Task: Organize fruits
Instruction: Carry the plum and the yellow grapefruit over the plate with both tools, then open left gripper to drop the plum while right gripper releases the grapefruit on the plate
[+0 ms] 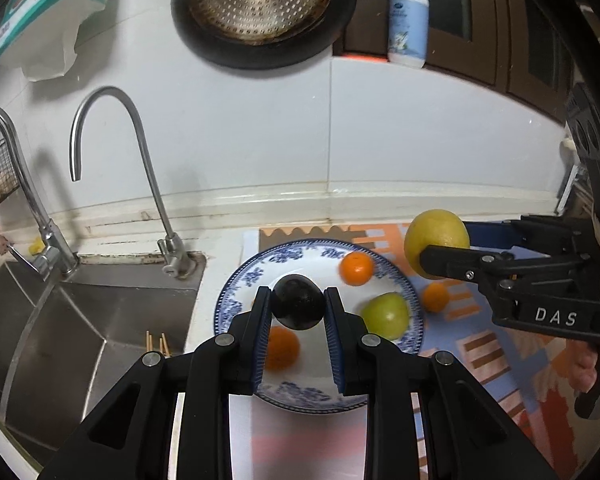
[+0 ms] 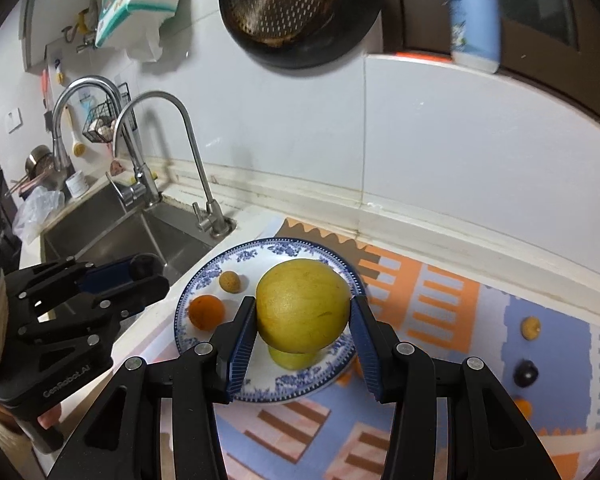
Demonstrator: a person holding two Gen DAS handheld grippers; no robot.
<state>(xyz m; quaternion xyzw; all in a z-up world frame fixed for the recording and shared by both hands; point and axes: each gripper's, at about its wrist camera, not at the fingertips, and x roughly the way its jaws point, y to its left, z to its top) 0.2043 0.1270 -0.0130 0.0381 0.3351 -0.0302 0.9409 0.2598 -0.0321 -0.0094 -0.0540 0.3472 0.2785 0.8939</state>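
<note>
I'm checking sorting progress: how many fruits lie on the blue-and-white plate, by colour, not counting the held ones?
Round orange fruits: 2
Green apple: 1
Small tan round fruit: 1
Total: 4 on the blue-and-white patterned plate

"DAS" on the right claw (image 1: 444, 258); "GenRobot.AI" on the left claw (image 2: 146, 274)

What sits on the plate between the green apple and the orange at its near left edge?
Bare plate there; the left gripper, shut on the dark fruit, hangs in front of that gap in the left wrist view.
</note>
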